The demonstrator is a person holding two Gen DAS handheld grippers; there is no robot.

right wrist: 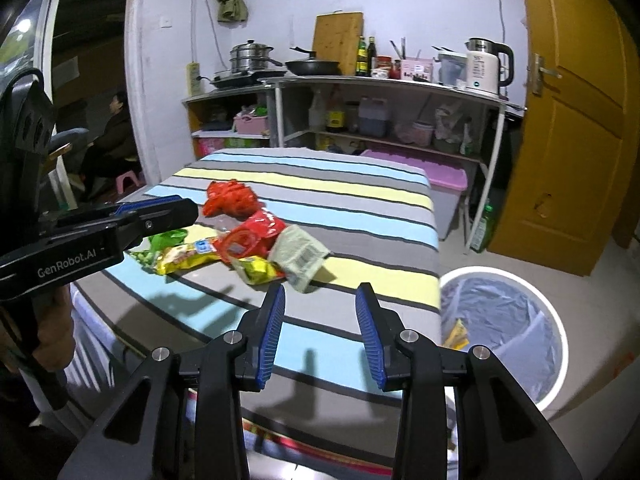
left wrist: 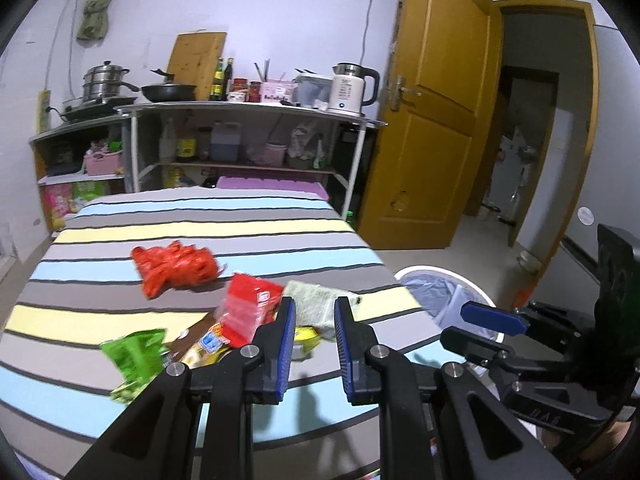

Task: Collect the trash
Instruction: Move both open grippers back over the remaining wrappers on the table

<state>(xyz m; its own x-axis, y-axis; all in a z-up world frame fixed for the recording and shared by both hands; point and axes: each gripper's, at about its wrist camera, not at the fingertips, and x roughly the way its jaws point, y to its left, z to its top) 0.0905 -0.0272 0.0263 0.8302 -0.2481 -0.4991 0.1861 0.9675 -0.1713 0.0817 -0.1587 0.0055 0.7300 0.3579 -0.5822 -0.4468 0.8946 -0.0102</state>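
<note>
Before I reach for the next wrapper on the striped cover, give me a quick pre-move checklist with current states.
1. Right gripper empty, fingers apart: ok.
2. Left gripper empty, fingers apart: ok.
3. Wrappers within view: pale green packet nearest the right gripper, red packet beside it: ok.
4. Trash bin open, liner in, beside the bed: ok.
5. Grippers clear of each other: ok.
6. Packets overlapping in the pile, single pick uncertain: cannot tell.

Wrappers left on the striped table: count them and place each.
6, possibly more hidden: red bag farthest, red packet, pale pouch rightmost, yellow wrapper, long yellow packet, green packet leftmost.
</note>
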